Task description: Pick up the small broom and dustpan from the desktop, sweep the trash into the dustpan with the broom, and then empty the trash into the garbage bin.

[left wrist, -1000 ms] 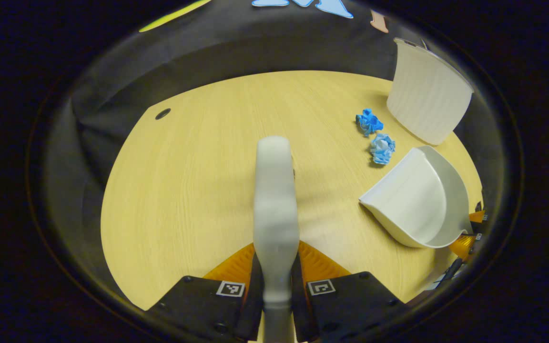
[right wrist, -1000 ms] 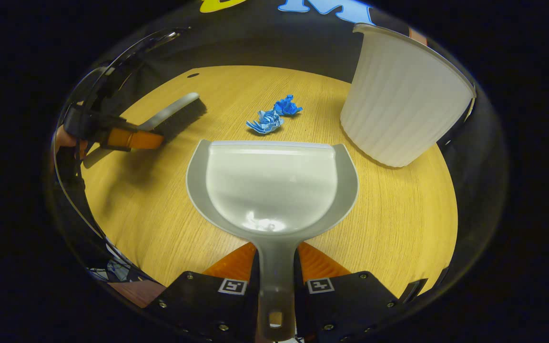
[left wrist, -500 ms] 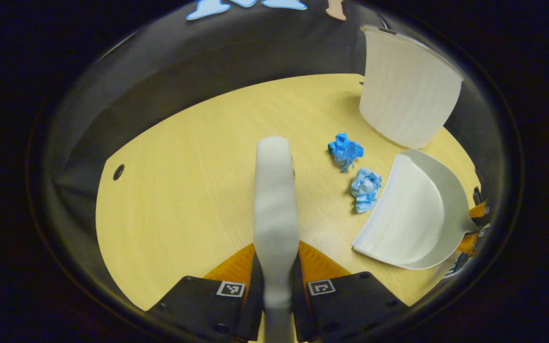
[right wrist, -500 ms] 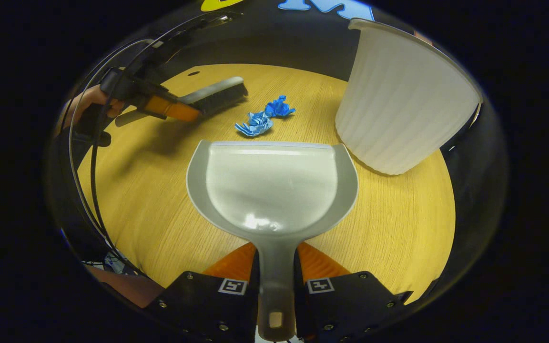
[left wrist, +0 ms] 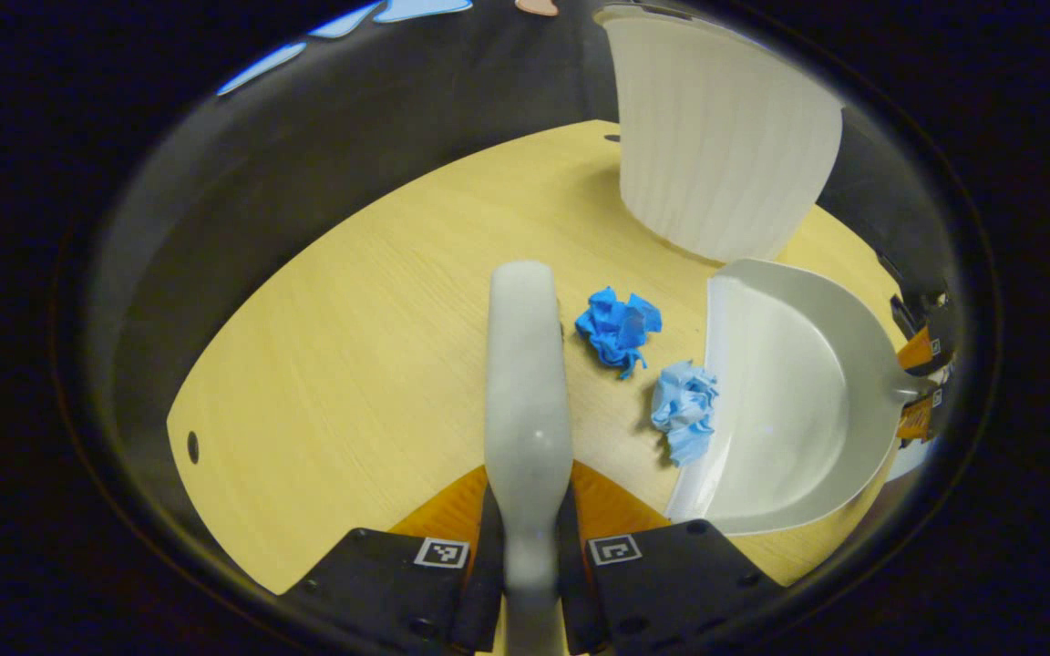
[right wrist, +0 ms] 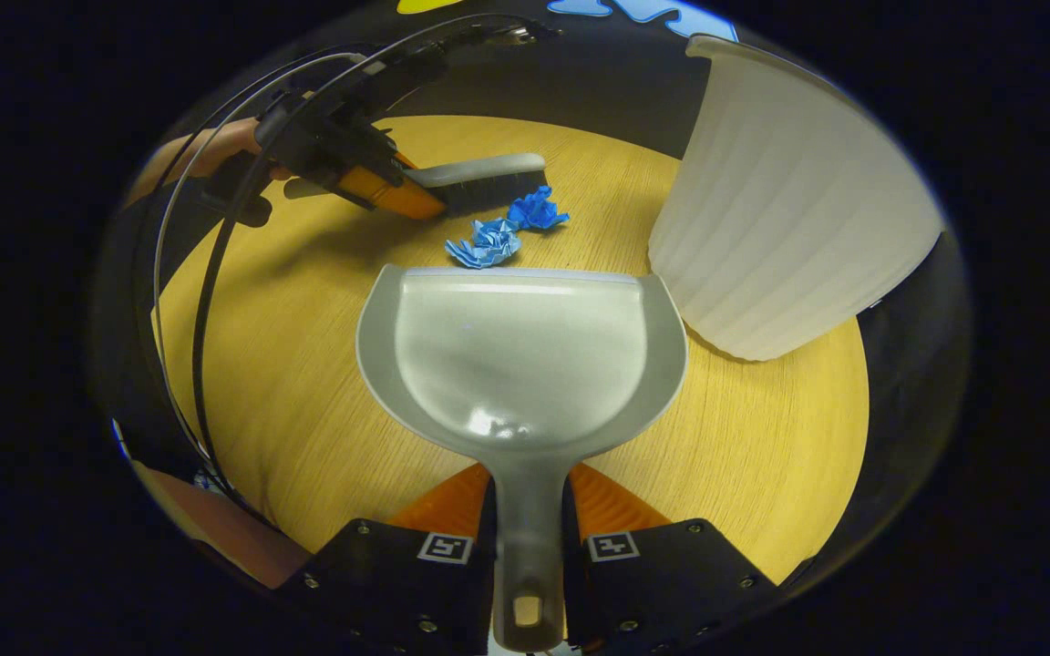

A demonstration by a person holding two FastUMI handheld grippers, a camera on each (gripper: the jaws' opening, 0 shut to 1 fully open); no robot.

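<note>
— What's different from a second ago?
— The broom (right wrist: 488, 182) has swung in from the left; its bristles now sit just behind the two paper balls (right wrist: 507, 228).
— And the dustpan (right wrist: 525, 355)?
— Its front edge has closed up to the paler ball (left wrist: 684, 410), nearly touching it.

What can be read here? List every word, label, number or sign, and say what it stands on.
No readable text: the broom, dustpan, bin and paper balls are plain.
Left gripper: two square coded markers, patterns rather than letters.
Right gripper: two more of the same kind.
</note>
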